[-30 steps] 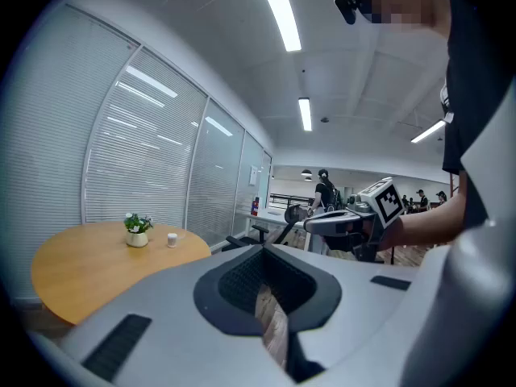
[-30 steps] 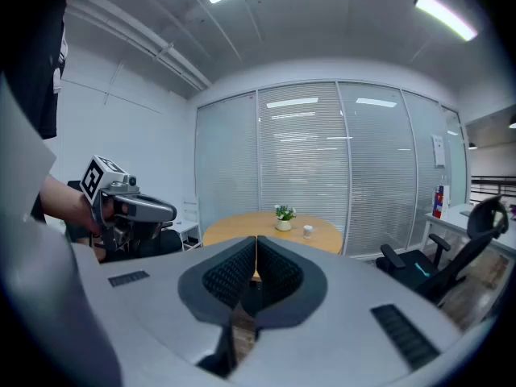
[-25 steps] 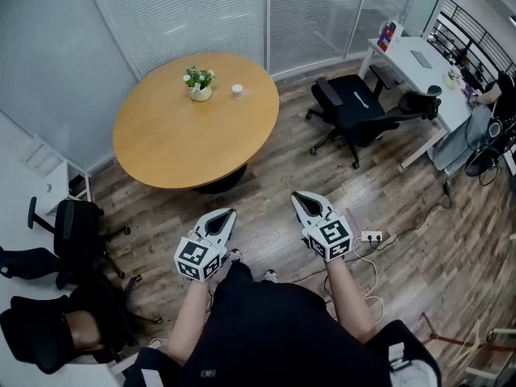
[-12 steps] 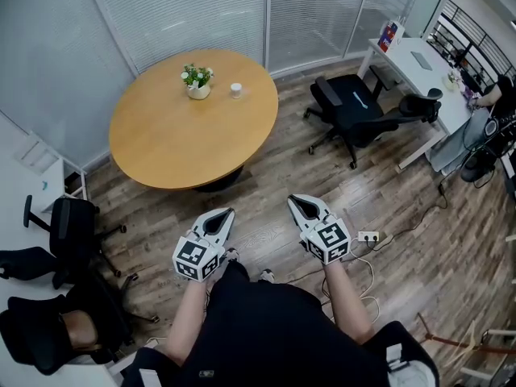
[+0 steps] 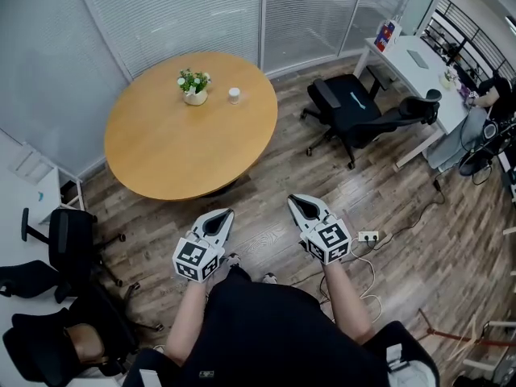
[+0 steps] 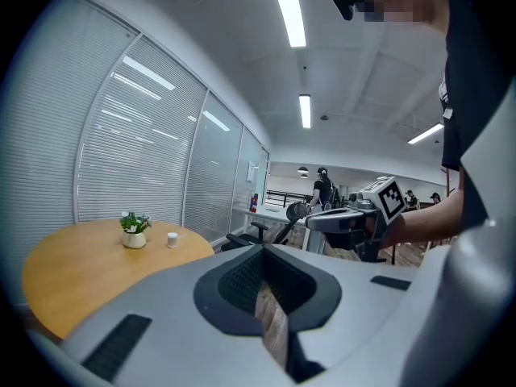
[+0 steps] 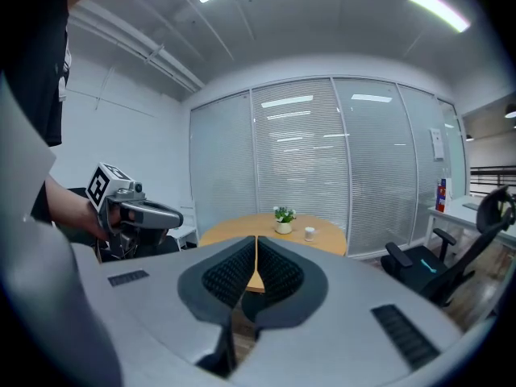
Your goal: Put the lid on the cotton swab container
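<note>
Though tiny, one container seemingly stands.

This is an office. A round bench of pale wood stands like a meeting table in a corner closed off by glass partitions with slatted blinds, and a small potted plant sits on it. Black swivel chairs on castors stand on the wood-plank floor, with more of them by the left wall. A white desk runs along the far side, and a person sits at its end. A power strip and loose cables lie on the floor. Long strip lights run across the open ceiling, and people stand in the open area beyond the partitions.
</note>
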`<state>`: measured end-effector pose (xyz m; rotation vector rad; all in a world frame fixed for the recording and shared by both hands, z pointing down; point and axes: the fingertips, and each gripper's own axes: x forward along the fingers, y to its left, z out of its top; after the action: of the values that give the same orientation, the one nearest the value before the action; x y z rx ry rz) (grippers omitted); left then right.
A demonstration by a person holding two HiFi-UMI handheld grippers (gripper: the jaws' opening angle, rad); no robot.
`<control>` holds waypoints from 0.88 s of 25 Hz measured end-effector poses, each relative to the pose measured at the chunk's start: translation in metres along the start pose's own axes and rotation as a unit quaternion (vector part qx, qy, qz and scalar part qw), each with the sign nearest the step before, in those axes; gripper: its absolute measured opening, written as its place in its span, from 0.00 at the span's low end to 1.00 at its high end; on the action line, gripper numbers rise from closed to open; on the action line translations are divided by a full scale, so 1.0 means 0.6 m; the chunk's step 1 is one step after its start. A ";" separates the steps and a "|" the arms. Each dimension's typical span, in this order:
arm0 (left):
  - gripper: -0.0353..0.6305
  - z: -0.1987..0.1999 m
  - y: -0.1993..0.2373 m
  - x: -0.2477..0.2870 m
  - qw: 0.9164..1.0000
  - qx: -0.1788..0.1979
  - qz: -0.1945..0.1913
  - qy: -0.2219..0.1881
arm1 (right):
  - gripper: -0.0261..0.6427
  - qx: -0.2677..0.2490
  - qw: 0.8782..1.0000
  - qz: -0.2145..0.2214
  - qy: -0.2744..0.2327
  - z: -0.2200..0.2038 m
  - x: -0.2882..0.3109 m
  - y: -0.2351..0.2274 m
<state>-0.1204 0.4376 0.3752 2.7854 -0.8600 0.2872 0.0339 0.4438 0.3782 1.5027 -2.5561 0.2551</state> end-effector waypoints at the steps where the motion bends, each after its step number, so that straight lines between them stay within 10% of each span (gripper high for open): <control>1: 0.06 0.002 0.008 0.003 1.000 0.000 -0.003 0.001 | 0.05 0.000 1.000 -0.001 0.001 0.002 0.007 -0.001; 22: 0.06 0.009 0.191 0.025 0.997 0.000 -0.067 0.023 | 0.05 0.033 0.997 -0.070 0.030 -0.008 0.153 -0.003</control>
<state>-0.1730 0.3356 0.3903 2.8090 -0.6593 0.3270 -0.0085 0.3662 0.4037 1.6633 -2.4048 0.3622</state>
